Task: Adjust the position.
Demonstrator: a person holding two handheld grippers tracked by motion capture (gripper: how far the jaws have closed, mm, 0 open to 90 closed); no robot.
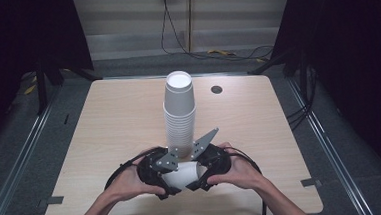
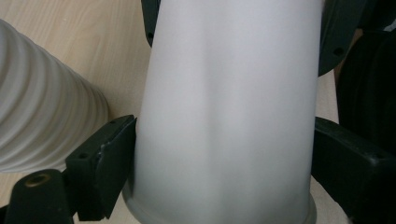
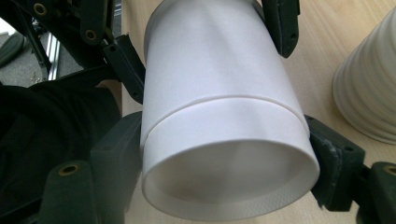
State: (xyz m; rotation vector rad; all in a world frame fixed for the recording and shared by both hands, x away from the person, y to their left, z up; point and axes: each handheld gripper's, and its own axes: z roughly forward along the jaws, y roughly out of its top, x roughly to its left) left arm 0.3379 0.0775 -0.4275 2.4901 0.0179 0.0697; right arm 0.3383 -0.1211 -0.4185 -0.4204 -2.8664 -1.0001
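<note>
High view shows nested cups (image 1: 181,174) held sideways between left gripper (image 1: 167,185) and right gripper (image 1: 195,180), each clamping an end; apparently not separated yet; stack (image 1: 179,115) just behind

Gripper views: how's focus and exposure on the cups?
Left gripper view: the cup is soft and near washed out, its surface smooth and featureless. Right gripper view: sharper, a seam and shaded bottom read clearly. High view: stack top is bright, room surroundings dark.

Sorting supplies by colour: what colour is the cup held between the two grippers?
Plain white, no print; the cup shows best in the right gripper view.
</note>
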